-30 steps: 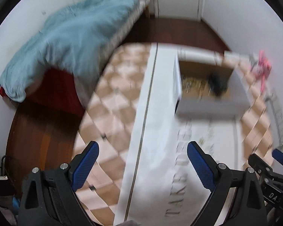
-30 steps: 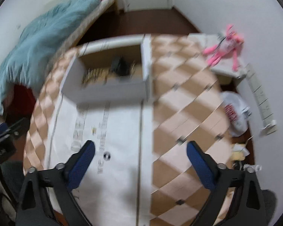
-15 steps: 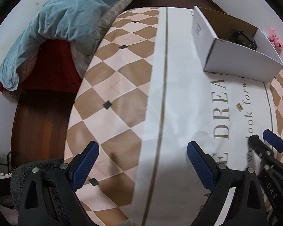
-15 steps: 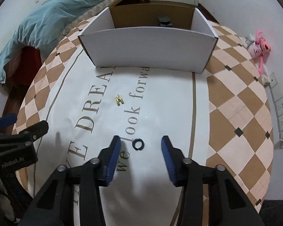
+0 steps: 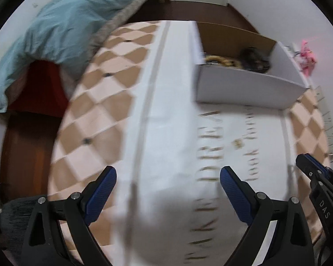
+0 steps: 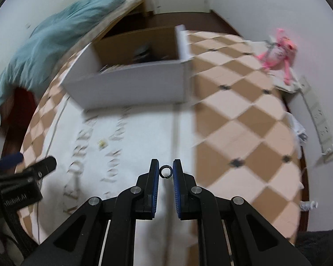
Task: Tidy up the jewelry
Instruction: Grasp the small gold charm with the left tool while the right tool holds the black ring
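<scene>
R gripper [image 6: 166, 170] pinching black ring [image 6: 165, 172] – well short of box [image 6: 131, 86]

Checkered table [image 6: 244, 119], white box [image 6: 131, 84], gold earring [image 6: 101, 143]

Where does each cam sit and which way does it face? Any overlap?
Left wrist: on the left gripper, open, facing the tablecloth and box; right gripper at the edge.
Right wrist: on the right gripper, shut on the ring, facing the box; left gripper at the edge.
Shared: box, tablecloth, gold piece.
</scene>
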